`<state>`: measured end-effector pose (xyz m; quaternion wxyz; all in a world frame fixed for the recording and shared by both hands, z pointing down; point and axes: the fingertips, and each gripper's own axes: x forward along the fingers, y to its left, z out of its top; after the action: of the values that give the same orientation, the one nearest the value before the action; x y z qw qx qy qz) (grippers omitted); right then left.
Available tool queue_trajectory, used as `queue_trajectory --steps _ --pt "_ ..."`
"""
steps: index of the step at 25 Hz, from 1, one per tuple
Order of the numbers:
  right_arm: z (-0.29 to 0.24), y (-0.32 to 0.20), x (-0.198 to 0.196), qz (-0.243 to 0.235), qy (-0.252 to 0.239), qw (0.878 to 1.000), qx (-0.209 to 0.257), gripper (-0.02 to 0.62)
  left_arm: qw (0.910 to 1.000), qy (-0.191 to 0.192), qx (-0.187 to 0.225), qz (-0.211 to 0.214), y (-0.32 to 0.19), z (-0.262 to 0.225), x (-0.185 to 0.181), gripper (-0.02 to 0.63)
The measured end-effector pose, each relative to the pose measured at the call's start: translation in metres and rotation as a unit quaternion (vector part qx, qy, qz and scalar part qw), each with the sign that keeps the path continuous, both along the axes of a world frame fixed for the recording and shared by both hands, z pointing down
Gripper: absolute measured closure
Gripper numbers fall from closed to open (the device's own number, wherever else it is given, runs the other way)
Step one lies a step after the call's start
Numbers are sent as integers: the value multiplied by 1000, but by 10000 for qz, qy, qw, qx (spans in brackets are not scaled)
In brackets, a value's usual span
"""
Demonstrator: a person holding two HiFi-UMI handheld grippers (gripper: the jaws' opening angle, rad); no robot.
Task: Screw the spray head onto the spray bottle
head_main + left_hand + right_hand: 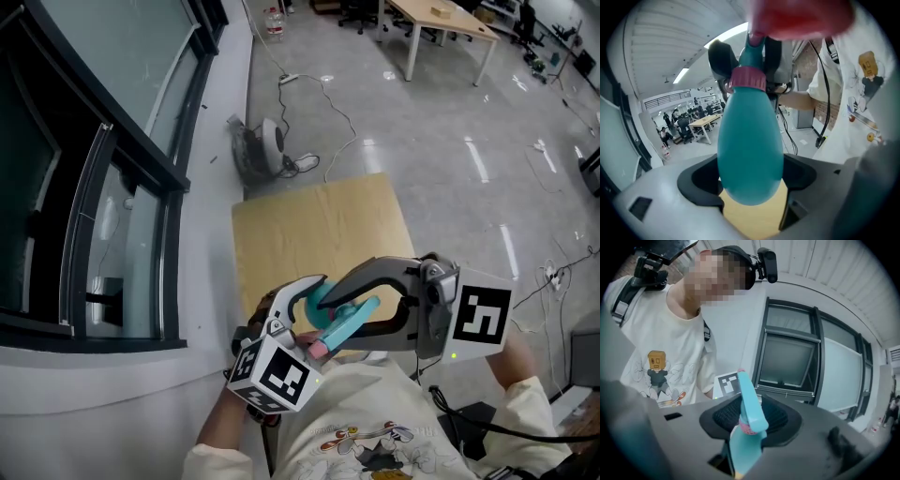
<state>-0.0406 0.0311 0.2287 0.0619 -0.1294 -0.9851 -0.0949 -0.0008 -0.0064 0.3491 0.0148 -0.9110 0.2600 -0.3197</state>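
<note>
The bottle [750, 150] is blue-green and hangs in the air above the tabletop [319, 234], over its near edge. My left claw [751, 185] is clamped on the fat round part of it, one pad on each side. A pink ring [748, 79] sits round its thin neck. Above the ring is the spray head [751, 404], blue-green too, with a pink tip. My right claw [751, 420] is closed on that head, just past the ring. So both claws meet at the bottle, with the left one nearer the window side of the tabletop. The tabletop is plain light wood. Past its far edge a small fan [267, 145] lies on the grey floor with a cord [342, 122] trailing off.
</note>
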Motion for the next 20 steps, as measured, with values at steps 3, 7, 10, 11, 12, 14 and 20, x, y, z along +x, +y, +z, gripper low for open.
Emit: queue_trajectory --steps 3,7,10,11,12,14,20 --pt "0 -9 -2 404 -98 9991 -96 462 9989 188 -71 -432 -6 2 1 210" --pt "10 -19 -10 1031 29 9947 -51 463 9950 -125 -2 -992 -15 11 -5 213" --pt "20 -25 -14 1228 222 9922 -5 463 9940 -107 -135 -1084 -17 17 -6 216" --pt "20 -29 -14 1271 201 9917 -73 463 9940 -37 -194 -1079 -18 18 -6 216" --pt "20 -34 -13 1339 142 9907 -172 463 9938 31 -231 -1083 -20 19 -5 218" --pt "19 -43 -11 1508 -3 9879 -373 463 9930 218 -307 -1122 -21 20 -5 219" --pt "32 -72 -2 2188 -230 9733 -656 463 9835 863 -541 -1496 -23 29 -8 219"
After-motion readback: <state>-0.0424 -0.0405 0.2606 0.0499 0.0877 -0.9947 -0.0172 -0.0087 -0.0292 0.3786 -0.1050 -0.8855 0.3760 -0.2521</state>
